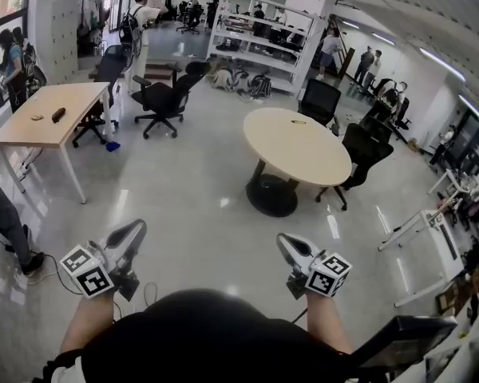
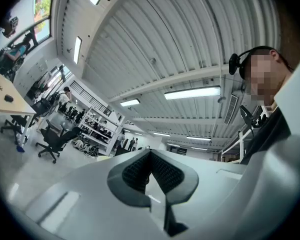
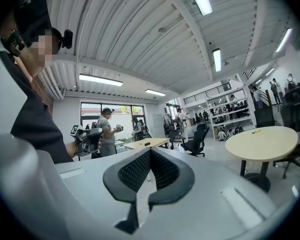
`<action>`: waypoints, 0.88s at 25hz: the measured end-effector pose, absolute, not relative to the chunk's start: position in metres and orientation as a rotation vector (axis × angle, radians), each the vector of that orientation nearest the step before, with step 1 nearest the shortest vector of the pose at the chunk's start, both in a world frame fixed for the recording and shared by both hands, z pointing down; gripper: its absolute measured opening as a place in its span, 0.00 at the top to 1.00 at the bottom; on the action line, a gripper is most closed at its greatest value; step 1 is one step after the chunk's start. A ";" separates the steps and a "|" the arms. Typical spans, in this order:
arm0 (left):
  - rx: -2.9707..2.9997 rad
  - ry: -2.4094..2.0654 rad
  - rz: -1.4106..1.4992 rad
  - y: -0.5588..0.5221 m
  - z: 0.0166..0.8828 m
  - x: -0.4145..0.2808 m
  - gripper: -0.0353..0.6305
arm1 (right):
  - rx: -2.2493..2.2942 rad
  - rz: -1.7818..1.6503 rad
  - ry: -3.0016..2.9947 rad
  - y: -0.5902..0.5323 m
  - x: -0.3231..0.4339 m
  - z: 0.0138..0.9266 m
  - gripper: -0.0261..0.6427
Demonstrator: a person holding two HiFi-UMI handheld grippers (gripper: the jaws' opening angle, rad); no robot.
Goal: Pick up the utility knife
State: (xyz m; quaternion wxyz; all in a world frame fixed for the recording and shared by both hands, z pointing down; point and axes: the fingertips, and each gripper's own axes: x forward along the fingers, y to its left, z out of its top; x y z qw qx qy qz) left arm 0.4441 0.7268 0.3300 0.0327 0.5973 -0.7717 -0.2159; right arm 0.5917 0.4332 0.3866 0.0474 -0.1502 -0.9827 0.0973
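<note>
A small yellow object [image 1: 299, 121] lies on the far side of the round beige table [image 1: 297, 154]; it is too small to tell whether it is the utility knife. The right gripper view shows the same yellow object [image 3: 256, 131] on that table [image 3: 262, 143]. My left gripper [image 1: 132, 232] and right gripper [image 1: 287, 246] are held in front of my body over the floor, well short of the table. Both are shut with nothing between the jaws, as the left gripper [image 2: 150, 156] and right gripper [image 3: 150, 154] show in their own views.
A rectangular wooden desk [image 1: 52, 116] with a small dark object [image 1: 58, 114] stands at the left. Black office chairs [image 1: 164, 98] surround both tables. Shelving [image 1: 259, 38] lines the back wall. Several people stand about, one [image 3: 106, 129] holding grippers. A white frame stand [image 1: 431, 230] is at the right.
</note>
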 end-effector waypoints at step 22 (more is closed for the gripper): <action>1.924 -2.235 -0.590 0.575 0.337 0.521 0.96 | -0.372 0.450 -3.002 0.310 0.694 0.424 0.94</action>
